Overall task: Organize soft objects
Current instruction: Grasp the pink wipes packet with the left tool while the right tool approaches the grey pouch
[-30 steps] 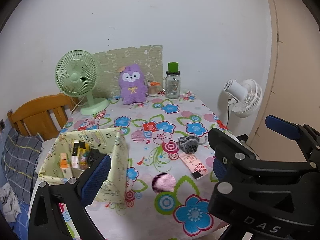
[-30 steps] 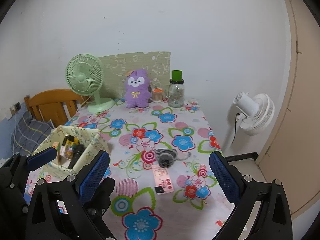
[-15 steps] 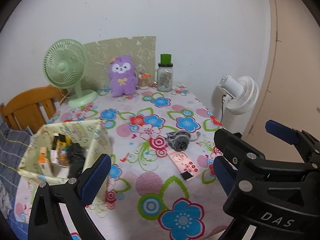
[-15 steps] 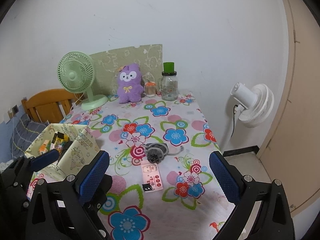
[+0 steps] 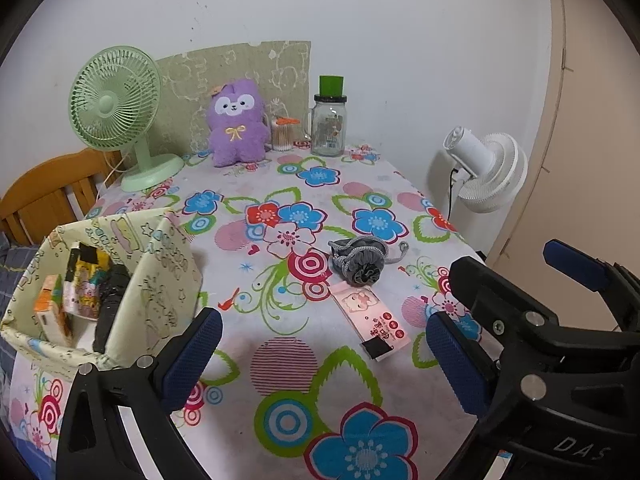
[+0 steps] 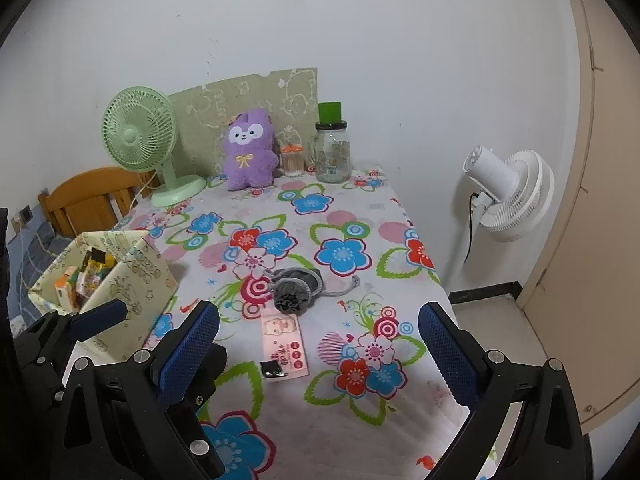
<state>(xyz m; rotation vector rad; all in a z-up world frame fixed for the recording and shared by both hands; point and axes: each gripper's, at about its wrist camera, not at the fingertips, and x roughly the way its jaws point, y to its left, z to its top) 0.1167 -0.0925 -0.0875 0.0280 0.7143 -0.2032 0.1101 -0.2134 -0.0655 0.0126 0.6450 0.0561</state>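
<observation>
A grey drawstring pouch [image 5: 360,258] [image 6: 294,290] lies mid-table on the floral cloth. A pink tissue packet [image 5: 372,317] [image 6: 285,342] lies just in front of it. A purple plush toy [image 5: 238,124] [image 6: 250,150] sits upright at the back. A pale yellow fabric box [image 5: 100,292] [image 6: 100,276] with several small items inside stands at the left. My left gripper [image 5: 320,356] is open and empty above the near table edge. My right gripper [image 6: 318,352] is open and empty beside it, short of the packet.
A green desk fan [image 5: 120,112], a glass jar with a green lid [image 5: 329,122] and a cotton swab jar [image 5: 283,134] stand along the back wall. A white floor fan [image 5: 486,168] stands right of the table, a wooden chair [image 5: 44,196] at the left.
Both grippers have shifted and turned slightly, so the table sits a little differently in each view. Both stay open and empty. Nothing on the table has moved.
</observation>
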